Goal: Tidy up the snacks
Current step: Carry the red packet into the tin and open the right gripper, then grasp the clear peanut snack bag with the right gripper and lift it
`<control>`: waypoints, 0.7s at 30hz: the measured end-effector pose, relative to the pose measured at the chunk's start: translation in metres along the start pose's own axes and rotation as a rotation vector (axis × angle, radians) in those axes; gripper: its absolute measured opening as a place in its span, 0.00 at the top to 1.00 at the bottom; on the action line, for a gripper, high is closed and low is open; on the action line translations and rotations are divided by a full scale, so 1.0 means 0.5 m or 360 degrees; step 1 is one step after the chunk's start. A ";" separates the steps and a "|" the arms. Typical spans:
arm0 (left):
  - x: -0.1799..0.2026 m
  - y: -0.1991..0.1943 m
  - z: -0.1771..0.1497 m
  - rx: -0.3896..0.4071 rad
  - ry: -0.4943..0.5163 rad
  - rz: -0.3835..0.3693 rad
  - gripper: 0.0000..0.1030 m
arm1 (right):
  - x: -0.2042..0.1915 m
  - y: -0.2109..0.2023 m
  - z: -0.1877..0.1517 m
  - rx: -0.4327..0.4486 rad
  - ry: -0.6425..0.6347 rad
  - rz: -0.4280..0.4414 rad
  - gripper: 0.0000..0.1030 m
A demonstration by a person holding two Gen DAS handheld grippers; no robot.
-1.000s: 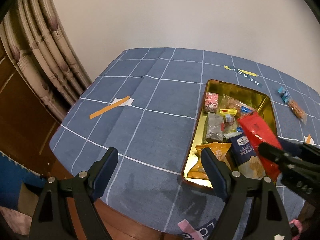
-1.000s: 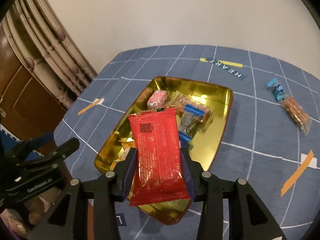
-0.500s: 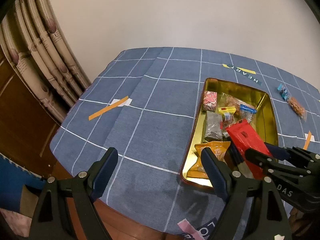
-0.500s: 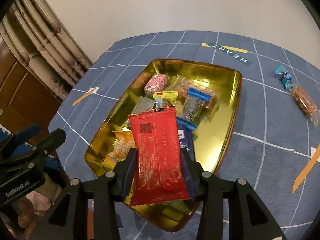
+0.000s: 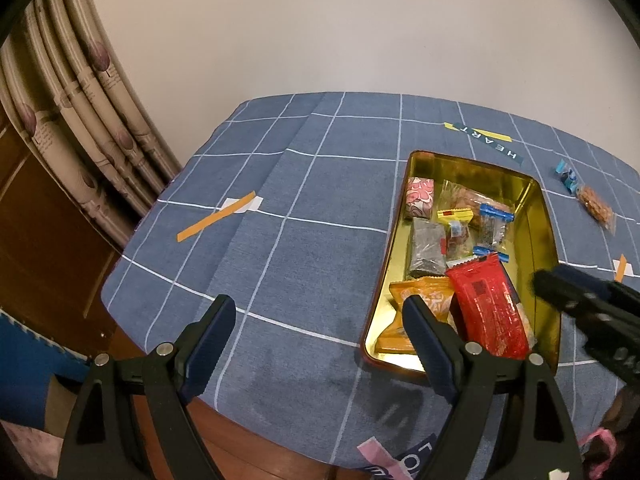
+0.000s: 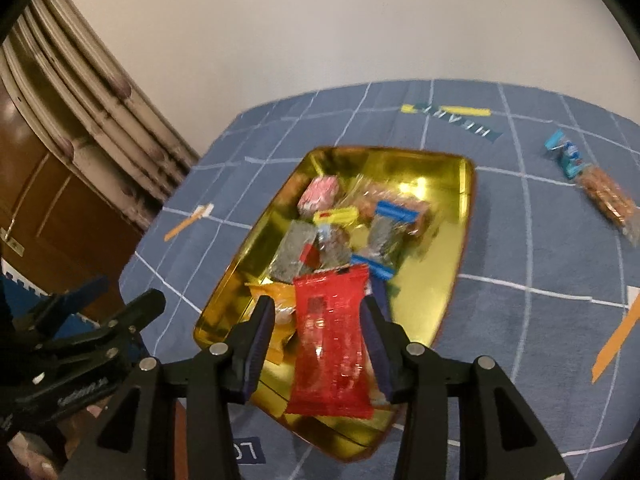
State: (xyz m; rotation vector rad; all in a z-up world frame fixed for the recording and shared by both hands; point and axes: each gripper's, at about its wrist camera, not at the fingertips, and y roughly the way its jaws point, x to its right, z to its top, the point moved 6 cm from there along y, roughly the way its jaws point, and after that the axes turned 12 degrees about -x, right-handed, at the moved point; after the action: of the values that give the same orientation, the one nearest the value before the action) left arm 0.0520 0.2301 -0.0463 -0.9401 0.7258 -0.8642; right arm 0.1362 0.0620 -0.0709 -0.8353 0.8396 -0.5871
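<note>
Jaws of the right gripper (image 6: 318,320) are opening beside the red packet (image 6: 330,340); left gripper (image 5: 316,330) gapes empty.

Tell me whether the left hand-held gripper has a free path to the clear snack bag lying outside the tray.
Probably not directly. The left hand-held gripper is open and empty, but the gold tray and the right hand-held gripper, whose jaws are opening around the red packet, lie between it and the bag.

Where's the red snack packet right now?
The red snack packet lies at the near end of the gold tray, between the opening jaws of the right tool, beside the orange packet.
</note>
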 end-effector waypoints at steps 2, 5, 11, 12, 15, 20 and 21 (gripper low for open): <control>0.002 0.004 -0.001 -0.0006 0.0007 0.0000 0.19 | 0.032 -0.027 -0.016 0.0073 0.0020 -0.0068 0.56; 0.009 0.006 -0.004 -0.0016 0.0022 -0.0012 0.19 | 0.096 -0.058 -0.049 0.0146 0.0039 -0.0260 0.56; 0.035 -0.004 -0.013 -0.0010 0.0090 -0.0010 0.19 | 0.288 -0.098 -0.112 0.0135 0.0238 -0.0481 0.56; 0.039 -0.005 -0.013 -0.0015 0.0094 -0.0022 0.19 | 0.309 -0.103 -0.111 0.0133 0.0240 -0.0510 0.56; 0.047 -0.017 -0.011 -0.0050 0.0098 -0.0117 0.19 | 0.367 -0.127 -0.089 0.0140 0.0174 -0.0611 0.46; 0.068 -0.044 -0.003 -0.0058 0.0112 -0.0226 0.19 | 0.411 -0.132 -0.009 0.0064 -0.0127 -0.0742 0.36; 0.075 -0.047 -0.001 -0.0068 0.0126 -0.0235 0.19 | 0.421 -0.126 0.015 0.0038 -0.0186 -0.0763 0.34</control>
State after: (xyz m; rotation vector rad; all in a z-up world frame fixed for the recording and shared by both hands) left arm 0.0623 0.1897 -0.0312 -1.0117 0.7521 -1.0235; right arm 0.2495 -0.1242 -0.1011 -1.0469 0.5226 -0.9559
